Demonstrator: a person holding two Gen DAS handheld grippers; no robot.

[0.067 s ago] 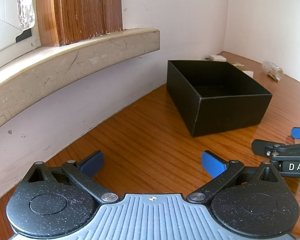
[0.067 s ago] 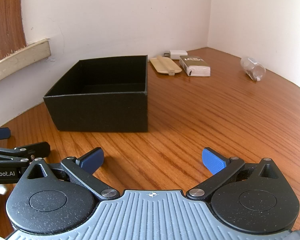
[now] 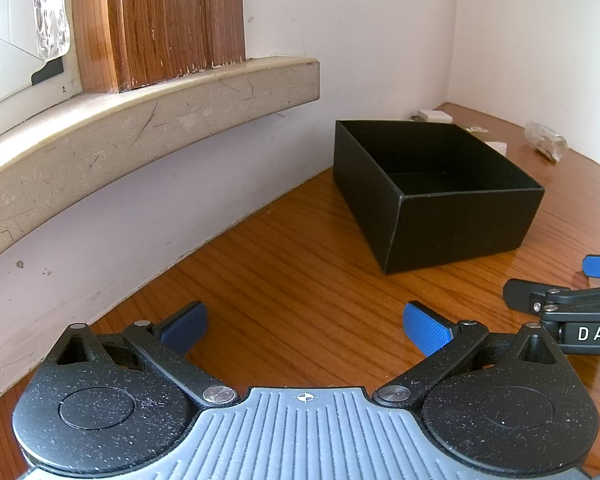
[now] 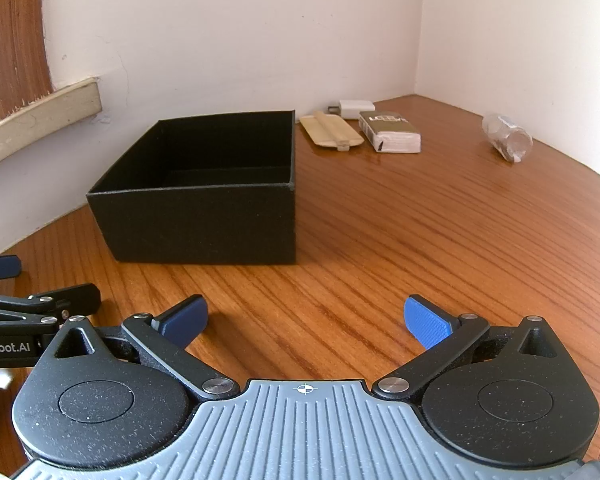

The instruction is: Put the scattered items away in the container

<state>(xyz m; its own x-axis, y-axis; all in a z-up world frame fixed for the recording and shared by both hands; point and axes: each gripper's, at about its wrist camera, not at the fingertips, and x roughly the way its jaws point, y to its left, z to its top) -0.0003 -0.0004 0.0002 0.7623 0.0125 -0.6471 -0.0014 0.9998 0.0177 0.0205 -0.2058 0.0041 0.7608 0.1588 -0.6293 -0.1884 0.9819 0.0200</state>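
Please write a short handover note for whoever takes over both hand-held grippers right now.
Left hand-held gripper: open, holding nothing, low over the table near the wall.
Right hand-held gripper: open, holding nothing, in front of the black box.
The box looks empty as far as its inside shows.
Beyond it lie the white adapter, tan flat piece and tissue pack; the clear bottle lies on its side, far right.
Done: nothing boxed. Left: all four items.

Low side-by-side wrist views — shared black box (image 3: 460, 216)
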